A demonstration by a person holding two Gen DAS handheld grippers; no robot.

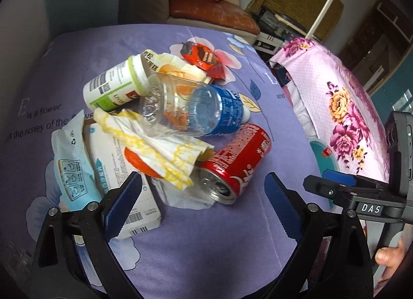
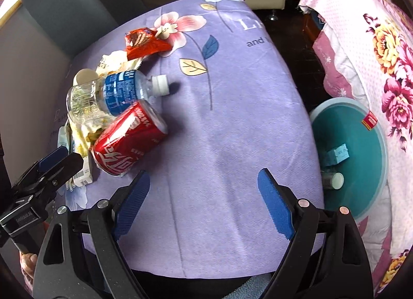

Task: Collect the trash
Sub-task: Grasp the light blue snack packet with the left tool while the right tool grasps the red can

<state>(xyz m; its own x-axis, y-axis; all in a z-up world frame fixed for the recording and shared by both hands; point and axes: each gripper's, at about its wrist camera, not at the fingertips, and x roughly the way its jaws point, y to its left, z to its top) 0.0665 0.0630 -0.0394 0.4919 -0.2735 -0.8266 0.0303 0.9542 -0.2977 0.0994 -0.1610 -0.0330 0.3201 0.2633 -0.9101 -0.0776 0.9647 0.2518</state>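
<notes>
A heap of trash lies on the purple flowered cloth [image 1: 206, 242]. In it are a red soda can [image 1: 232, 162] on its side, a clear plastic bottle [image 1: 191, 108] with a blue label, a white jar [image 1: 116, 84], a crumpled yellow-white napkin [image 1: 160, 149], a white carton [image 1: 124, 185], a light-blue wrapper [image 1: 72, 164] and a red snack wrapper [image 1: 201, 56]. My left gripper [image 1: 204, 188] is open, just short of the can. My right gripper [image 2: 204, 185] is open over bare cloth, with the can [image 2: 129, 141] and bottle [image 2: 116, 92] to its upper left.
A teal bin [image 2: 361, 144] stands on the floor to the right of the table, with a blue scrap and a small white-capped bottle inside. A pink flowered cover [image 2: 374, 53] drapes furniture beside it. A sofa [image 1: 214, 12] stands behind the table.
</notes>
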